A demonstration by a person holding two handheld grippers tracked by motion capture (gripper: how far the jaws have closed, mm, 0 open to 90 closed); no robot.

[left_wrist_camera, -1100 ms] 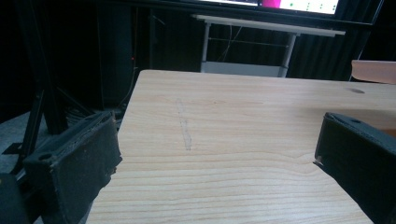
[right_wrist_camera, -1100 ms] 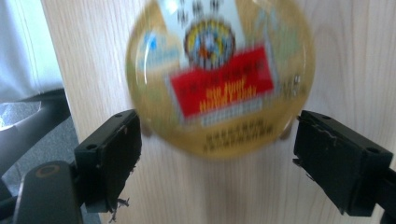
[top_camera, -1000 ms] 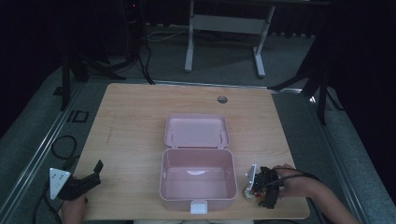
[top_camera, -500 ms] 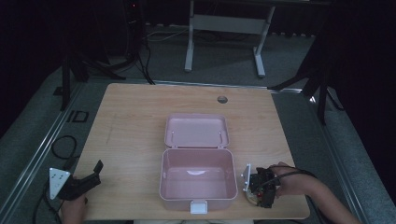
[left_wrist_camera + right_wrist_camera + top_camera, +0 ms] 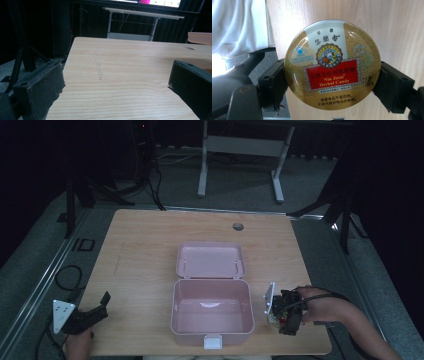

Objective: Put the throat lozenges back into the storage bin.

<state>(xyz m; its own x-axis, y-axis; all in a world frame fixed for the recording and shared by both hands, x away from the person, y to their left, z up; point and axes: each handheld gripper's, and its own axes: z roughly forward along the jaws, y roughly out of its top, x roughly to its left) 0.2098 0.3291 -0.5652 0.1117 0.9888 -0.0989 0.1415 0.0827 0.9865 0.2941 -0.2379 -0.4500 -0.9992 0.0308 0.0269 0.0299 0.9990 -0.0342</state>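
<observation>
- Right claw (image 5: 329, 75) is clamped on a round gold candy tin (image 5: 329, 65), one jaw on each side of its rim. The label reads "Nin Jiom Herbal Candy".
- From the high view, the tin (image 5: 278, 319) sits in that claw (image 5: 283, 316) near the front right edge of the counter (image 5: 145, 255), just beside the pink box (image 5: 212, 312) but outside it.
- The box is open and looks empty, with its lid (image 5: 210, 261) laid flat behind it.
- Left claw (image 5: 95, 312) is parked at the front left corner, jaws spread wide with nothing between them, only bare wood ahead.
- My read: this is the carry step, tin grabbed and headed for the box.
- Next move should be lifting over the right wall, centring above the tray, then lowering before letting go. The tin is slick and round, so I'd keep it level.
</observation>
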